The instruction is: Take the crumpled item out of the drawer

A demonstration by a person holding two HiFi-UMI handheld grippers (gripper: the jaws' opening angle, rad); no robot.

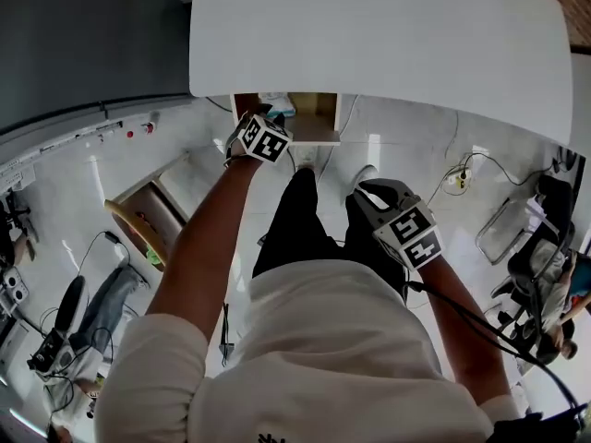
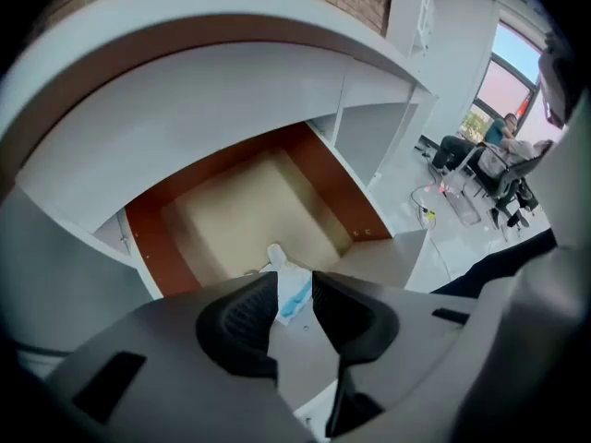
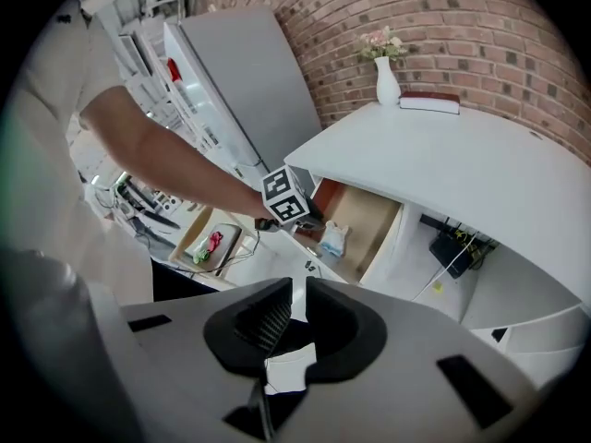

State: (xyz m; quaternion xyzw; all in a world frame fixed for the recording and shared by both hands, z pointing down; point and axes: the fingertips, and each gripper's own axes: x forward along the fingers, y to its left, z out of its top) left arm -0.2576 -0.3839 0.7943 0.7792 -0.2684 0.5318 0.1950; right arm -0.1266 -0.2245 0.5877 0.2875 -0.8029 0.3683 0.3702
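Observation:
The drawer (image 1: 314, 105) under the white table (image 1: 388, 35) stands pulled out, with a tan floor (image 2: 245, 206) and brown walls. A crumpled white and light-blue item (image 2: 294, 289) sits at the drawer's front edge, between the jaws of my left gripper (image 2: 295, 295), which are shut on it. In the right gripper view the item (image 3: 334, 239) stands just past the left gripper (image 3: 309, 221). In the head view my left gripper (image 1: 271, 118) reaches into the drawer. My right gripper (image 1: 371, 190) hangs over the person's knee, shut and holding nothing (image 3: 293, 295).
A vase of flowers (image 3: 386, 74) and a book (image 3: 429, 102) stand on the table top. A grey cabinet (image 3: 240, 72) rises at the left. A low wooden tray (image 1: 138, 224) with red and green things sits on the floor. Cables and a power strip (image 1: 457, 181) lie at the right, near seated people (image 2: 489, 146).

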